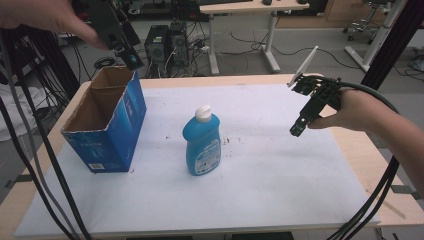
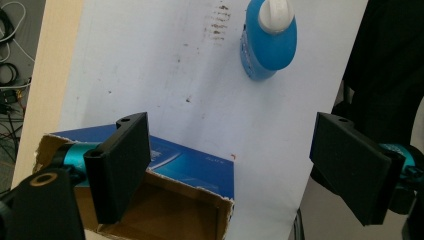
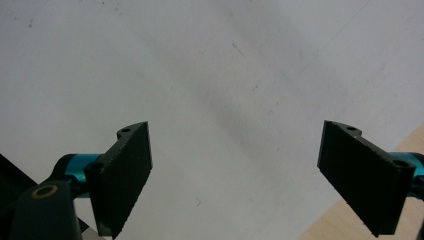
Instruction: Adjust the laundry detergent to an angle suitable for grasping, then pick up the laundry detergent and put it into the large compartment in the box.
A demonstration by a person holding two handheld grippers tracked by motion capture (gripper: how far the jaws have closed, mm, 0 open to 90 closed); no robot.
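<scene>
Lab: computer towers (image 1: 166,42), floor cables (image 1: 250,50)

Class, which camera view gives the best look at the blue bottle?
The high view: the blue bottle stands whole and upright, label facing the camera. The left gripper view catches it from above, mostly cap and shoulders. The right gripper view faces the white mat.

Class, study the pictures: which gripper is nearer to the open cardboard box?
Left. The left gripper hovers just above the box's far end, jaws open; the right gripper hangs far across the table, beyond the blue bottle.

A white sheet (image 1: 270,170) covers the wooden tabletop (image 1: 372,170). Beyond it at twelve o'clock stand two computer towers (image 1: 167,42) and a desk (image 1: 240,30).
</scene>
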